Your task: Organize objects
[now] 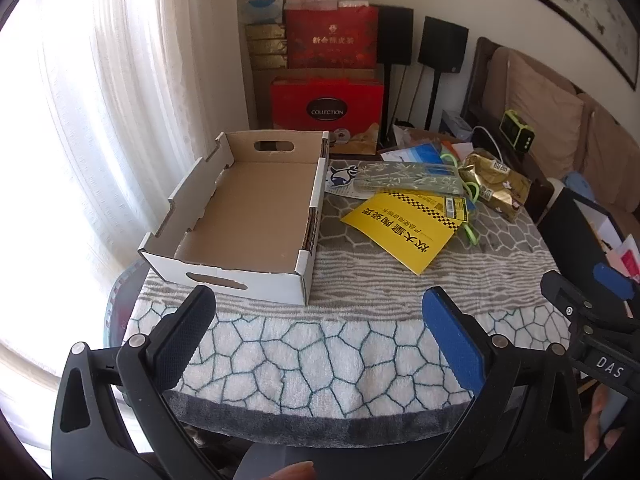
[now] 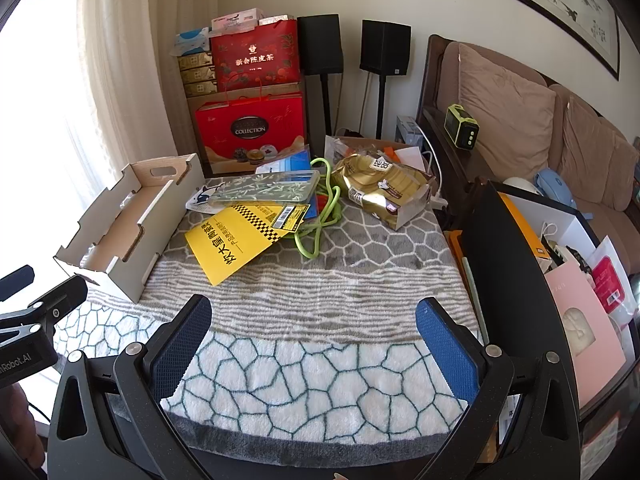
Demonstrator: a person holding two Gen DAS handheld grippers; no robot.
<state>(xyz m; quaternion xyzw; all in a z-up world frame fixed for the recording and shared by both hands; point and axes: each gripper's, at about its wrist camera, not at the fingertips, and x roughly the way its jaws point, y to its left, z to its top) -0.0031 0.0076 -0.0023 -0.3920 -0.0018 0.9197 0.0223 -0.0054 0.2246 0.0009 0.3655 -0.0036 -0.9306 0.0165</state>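
Cardboard box (image 1: 244, 216) is sitting empty at left of the frame, clutter lying beside it: yellow booklet (image 1: 400, 228), green cord (image 2: 320, 220), gold bag (image 2: 380, 188). Left gripper (image 1: 320, 340) and right gripper (image 2: 316, 344) are hovering wide apart, holding nothing. Sorting is likely just beginning; next comes reaching for the booklet.

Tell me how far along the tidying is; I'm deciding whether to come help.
Nothing looks done: the cardboard box is empty. Nothing is in hand either: the left gripper and right gripper are both open above the towel. Left to sort: the yellow booklet, bamboo-print case, green cord and gold snack bag, all heaped beside the box.
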